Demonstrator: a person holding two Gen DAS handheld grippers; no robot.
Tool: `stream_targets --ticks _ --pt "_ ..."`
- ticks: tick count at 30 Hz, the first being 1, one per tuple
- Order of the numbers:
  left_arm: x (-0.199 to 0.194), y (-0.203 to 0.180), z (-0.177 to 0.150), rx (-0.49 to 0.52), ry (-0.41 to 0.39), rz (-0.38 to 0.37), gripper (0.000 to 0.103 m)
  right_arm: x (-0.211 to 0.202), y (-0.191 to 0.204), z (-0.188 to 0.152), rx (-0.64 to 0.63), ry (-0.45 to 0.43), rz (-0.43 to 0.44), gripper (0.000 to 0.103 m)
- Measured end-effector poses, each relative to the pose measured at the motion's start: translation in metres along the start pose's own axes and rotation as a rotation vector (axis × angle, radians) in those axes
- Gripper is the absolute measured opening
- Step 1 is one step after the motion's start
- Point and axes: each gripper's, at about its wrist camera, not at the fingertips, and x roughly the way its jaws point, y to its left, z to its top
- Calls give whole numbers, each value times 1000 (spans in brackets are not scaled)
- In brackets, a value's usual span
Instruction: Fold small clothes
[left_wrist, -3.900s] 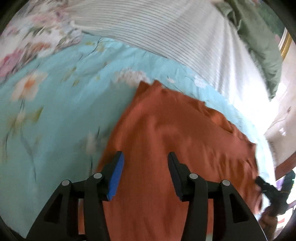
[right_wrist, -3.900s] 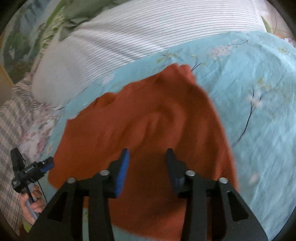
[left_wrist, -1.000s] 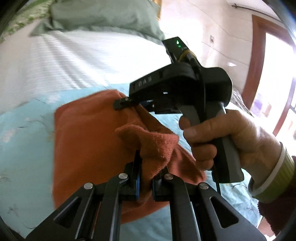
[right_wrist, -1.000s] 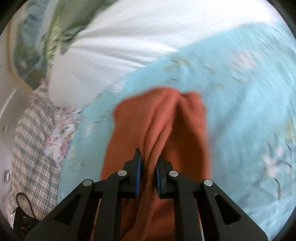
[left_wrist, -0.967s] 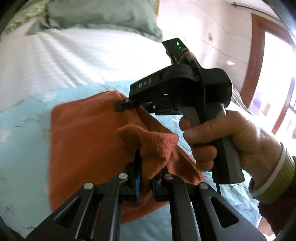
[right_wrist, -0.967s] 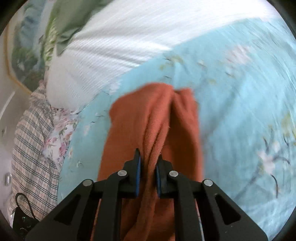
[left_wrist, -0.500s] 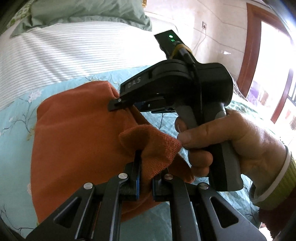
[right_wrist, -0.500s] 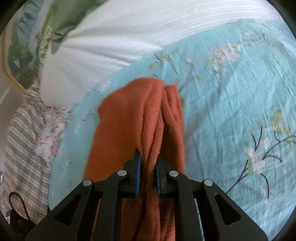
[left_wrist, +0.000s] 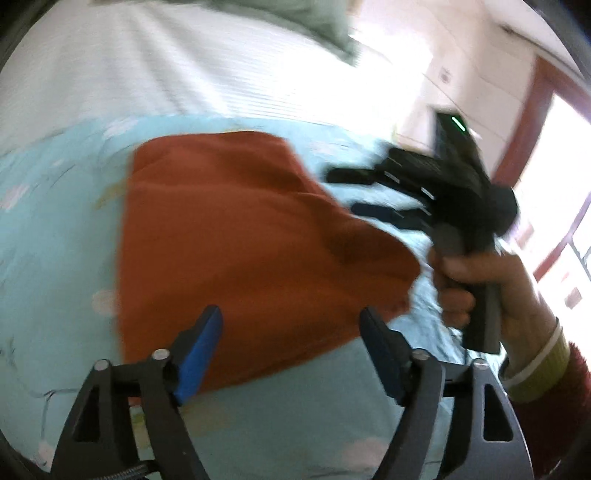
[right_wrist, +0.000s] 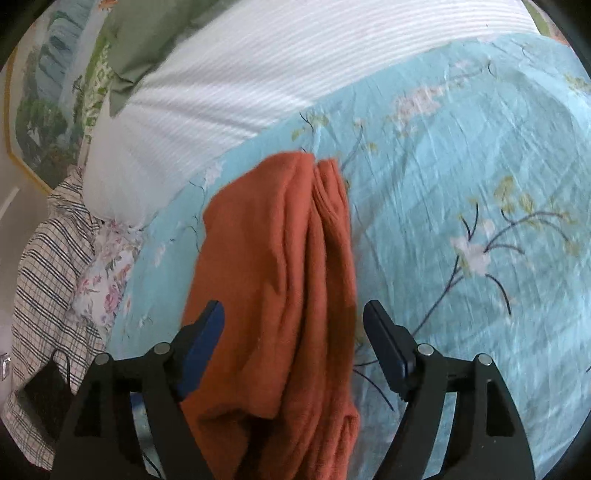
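A rust-orange knitted garment (left_wrist: 236, 236) lies folded on a light blue floral bedsheet (left_wrist: 44, 236). My left gripper (left_wrist: 291, 332) hangs just above its near edge, jaws opening, pads off the cloth. In the right wrist view the garment (right_wrist: 273, 280) runs away from me as a long folded strip with a ridge down its middle. My right gripper (right_wrist: 293, 325) straddles that ridge, jaws opening wide, pads clear of the fabric. In the left wrist view a hand holds the right gripper (left_wrist: 373, 195) beside the garment's far right edge, blurred.
A white striped pillow (right_wrist: 258, 74) and a green cloth (right_wrist: 155, 33) lie beyond the garment. A checked cloth (right_wrist: 48, 280) and floral fabric (right_wrist: 103, 280) sit at the left. A wall and a red-brown door frame (left_wrist: 517, 140) stand to the right.
Both grippers were shut on a pinch of the orange garment; both have let go and now stand wide. The garment has dropped flat onto the sheet. The left gripper moved back from it.
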Motion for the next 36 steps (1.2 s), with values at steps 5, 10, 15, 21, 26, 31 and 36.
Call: stream_targets --ticks 5,10,15,21,26,31,36 --pt "5 73 14 -190 23 9 80 14 -8 4 45 29 41 78" --pt "40 125 17 -363 114 -67 80 26 -10 9 55 53 72 78" --pt "74 141 32 -404 141 -162 80 38 -14 7 94 76 77 42" --pt "93 135 44 -372 131 -147 39 26 4 -2 102 30 103 28" --pt "47 137 36 -352 64 -144 22 33 47 -18 55 50 180 24" --pt "-19 149 14 -334 0 -59 21 70 111 -48 -26 110 270 22" --pt "-98 176 -5 -344 -87 41 21 106 163 -69 -69 154 354 22"
